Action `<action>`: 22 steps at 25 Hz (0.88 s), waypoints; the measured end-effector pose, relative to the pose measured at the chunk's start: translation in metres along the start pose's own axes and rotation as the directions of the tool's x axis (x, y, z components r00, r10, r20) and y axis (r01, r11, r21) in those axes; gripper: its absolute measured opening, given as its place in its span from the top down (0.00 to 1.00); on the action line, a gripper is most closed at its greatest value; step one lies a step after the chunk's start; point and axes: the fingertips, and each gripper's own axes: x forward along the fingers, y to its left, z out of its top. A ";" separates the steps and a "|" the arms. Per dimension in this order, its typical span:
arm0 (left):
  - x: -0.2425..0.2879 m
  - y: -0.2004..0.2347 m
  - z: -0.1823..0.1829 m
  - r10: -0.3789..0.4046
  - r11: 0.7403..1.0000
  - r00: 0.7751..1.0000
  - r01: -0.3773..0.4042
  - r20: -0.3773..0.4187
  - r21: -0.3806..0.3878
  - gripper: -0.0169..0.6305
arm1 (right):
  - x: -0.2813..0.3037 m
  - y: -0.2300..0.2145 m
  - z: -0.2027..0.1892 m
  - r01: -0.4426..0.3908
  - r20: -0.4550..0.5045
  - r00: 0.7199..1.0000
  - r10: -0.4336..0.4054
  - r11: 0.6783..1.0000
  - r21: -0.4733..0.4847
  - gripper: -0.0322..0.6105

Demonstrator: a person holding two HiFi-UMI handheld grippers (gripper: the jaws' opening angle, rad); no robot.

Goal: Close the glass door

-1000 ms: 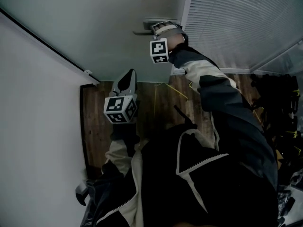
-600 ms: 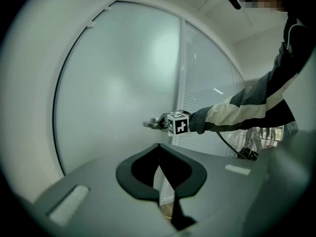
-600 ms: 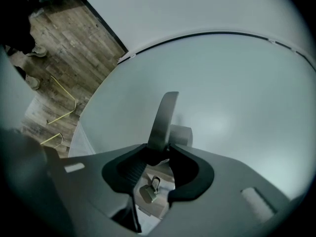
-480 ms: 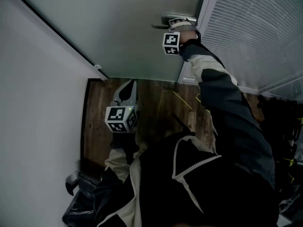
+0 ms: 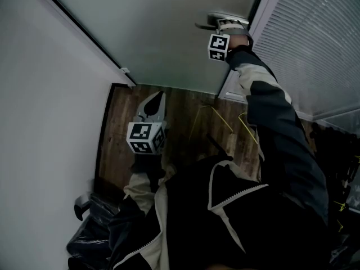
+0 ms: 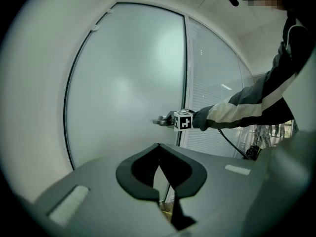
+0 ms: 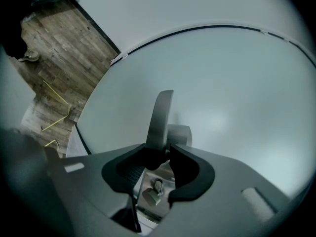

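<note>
The flat metal handle (image 7: pixel 161 115) of the smooth frosted-glass door (image 7: pixel 237 98) is clamped by the right gripper (image 7: pixel 165 149). The left gripper (image 6: pixel 158 152) is kept closed on nothing.

The glass door (image 5: pixel 163 32) is frosted, a smooth pale pane with a soft matt look, and its lever handle (image 7: pixel 160 115) is brushed metal with a dull satin sheen. The floor (image 5: pixel 118 128) is dark wood plank with visible grain, while the right gripper (image 7: pixel 159 154) has a matt grey plastic shell and black, dull jaw linings. The sleeve (image 5: pixel 273 111) is cloth with a faint sheen.
</note>
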 end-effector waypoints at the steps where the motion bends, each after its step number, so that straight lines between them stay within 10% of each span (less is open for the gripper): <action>1: 0.000 0.001 0.000 0.001 1.000 1.000 -0.001 0.000 0.001 0.97 | 0.000 0.001 0.000 -0.001 -0.001 1.000 0.001 1.000 0.000 0.74; 7: -0.004 0.005 0.000 0.001 1.000 1.000 -0.001 0.001 -0.002 0.97 | -0.001 0.006 0.000 -0.048 -0.001 0.999 0.048 0.997 0.053 0.68; 11: -0.008 0.009 0.003 -0.005 1.000 1.000 0.005 0.025 -0.011 0.97 | -0.038 -0.004 0.008 -0.051 0.098 0.995 0.021 0.948 0.315 0.63; 13: -0.008 0.012 0.004 -0.013 1.000 0.999 0.014 0.038 -0.027 0.97 | -0.079 -0.007 0.021 -0.099 0.207 0.978 -0.016 0.841 0.532 0.69; 16: -0.002 0.017 0.012 -0.033 0.999 0.997 0.035 0.066 -0.036 0.97 | -0.148 -0.003 0.045 -0.275 0.383 0.919 -0.095 0.543 0.793 0.85; 19: 0.002 0.019 0.025 -0.058 0.998 0.994 0.060 0.091 -0.018 0.97 | -0.212 0.011 0.065 -0.419 0.474 0.860 -0.191 0.268 0.868 0.94; 22: 0.006 0.014 0.034 -0.087 0.996 0.990 0.088 0.111 -0.009 0.97 | -0.263 0.026 0.074 -0.485 0.495 0.832 -0.250 0.107 0.868 0.94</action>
